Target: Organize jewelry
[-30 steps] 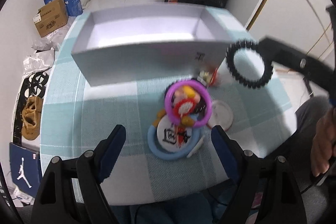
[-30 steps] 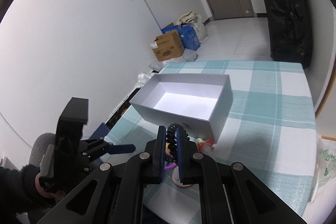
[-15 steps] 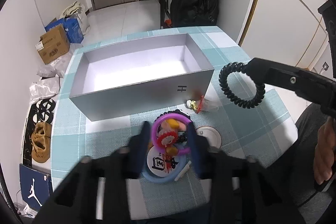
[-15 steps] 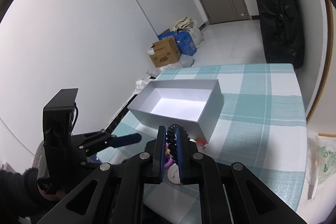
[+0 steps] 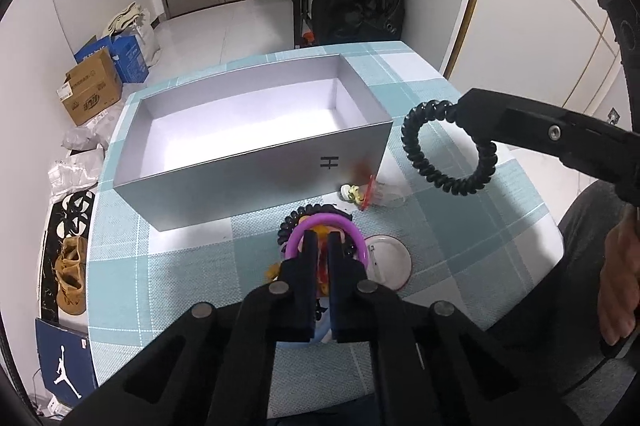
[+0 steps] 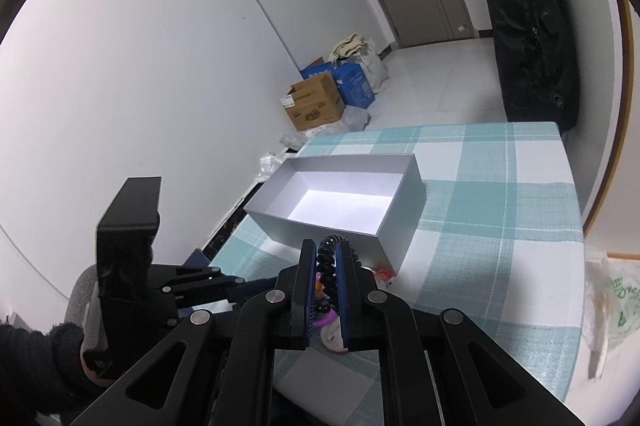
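An open grey box (image 5: 248, 134) stands on the checked tablecloth; it also shows in the right wrist view (image 6: 340, 202), and I see nothing inside it. My right gripper (image 6: 326, 258) is shut on a black spiral ring (image 5: 448, 146) and holds it in the air to the right of the box. My left gripper (image 5: 322, 240) is shut, its tips over a pile of jewelry in front of the box: a purple ring (image 5: 356, 232), a black spiral ring (image 5: 290, 226), a round white badge (image 5: 390, 256). I cannot tell if it grips anything.
A small red and yellow trinket (image 5: 362, 192) lies by the box's front right corner. The table's right edge (image 5: 552, 226) is close to a person's leg. Cardboard boxes (image 5: 92, 86), shoes and bags lie on the floor to the left.
My left gripper has closed from wide open to shut over the pile. My right gripper has risen with the black spiral ring and both views have pulled back from the table.
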Motion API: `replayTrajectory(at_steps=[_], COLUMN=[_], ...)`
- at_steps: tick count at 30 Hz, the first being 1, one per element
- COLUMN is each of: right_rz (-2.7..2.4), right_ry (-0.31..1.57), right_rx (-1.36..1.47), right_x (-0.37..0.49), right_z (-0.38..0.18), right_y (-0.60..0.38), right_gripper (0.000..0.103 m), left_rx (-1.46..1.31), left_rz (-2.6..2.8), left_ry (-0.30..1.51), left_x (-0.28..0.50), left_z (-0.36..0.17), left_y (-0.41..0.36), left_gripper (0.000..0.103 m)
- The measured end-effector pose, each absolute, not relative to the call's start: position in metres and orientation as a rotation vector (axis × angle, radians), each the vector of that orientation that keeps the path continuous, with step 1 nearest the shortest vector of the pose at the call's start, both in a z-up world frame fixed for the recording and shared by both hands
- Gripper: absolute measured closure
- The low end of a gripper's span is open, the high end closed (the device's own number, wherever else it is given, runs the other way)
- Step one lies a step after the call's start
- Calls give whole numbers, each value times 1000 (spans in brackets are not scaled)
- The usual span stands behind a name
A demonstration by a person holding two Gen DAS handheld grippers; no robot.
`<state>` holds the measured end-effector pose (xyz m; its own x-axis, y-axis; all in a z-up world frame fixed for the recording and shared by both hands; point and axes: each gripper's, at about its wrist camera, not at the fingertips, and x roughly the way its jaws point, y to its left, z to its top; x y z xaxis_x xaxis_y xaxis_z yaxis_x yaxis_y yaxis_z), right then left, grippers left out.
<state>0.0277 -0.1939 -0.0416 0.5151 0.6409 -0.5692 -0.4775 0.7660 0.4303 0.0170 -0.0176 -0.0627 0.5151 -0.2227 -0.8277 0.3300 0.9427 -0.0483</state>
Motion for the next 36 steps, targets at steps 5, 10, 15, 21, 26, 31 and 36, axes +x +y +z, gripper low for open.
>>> replayTrajectory(at_steps=[5, 10, 15, 21, 26, 31, 36], right_rz=[678, 687, 703, 703, 709, 713, 704], right_ry=[779, 776, 767, 779, 788, 786, 774], right_rx=[238, 251, 258, 284, 298, 291, 311], right_x=[29, 29, 30, 40, 47, 44, 42], right_z=[-41, -41, -38, -40, -43, -43, -41], right_y=[-195, -196, -196, -193, -189, -190, -197], right_gripper=[94, 94, 94, 94, 94, 94, 94], left_rx=[58, -94, -177, -137, -42, 16, 103], left_rz=[-353, -392, -387, -405, -406, -396, -385], left_ry=[981, 961, 928, 974, 1006, 1005, 1000], left_x=[20, 26, 33, 33, 27, 24, 19], left_z=[-59, -44, -33, -45, -52, -58, -64], left_y=[-12, 4, 16, 7, -7, -12, -20], left_gripper=[103, 103, 103, 103, 97, 86, 86])
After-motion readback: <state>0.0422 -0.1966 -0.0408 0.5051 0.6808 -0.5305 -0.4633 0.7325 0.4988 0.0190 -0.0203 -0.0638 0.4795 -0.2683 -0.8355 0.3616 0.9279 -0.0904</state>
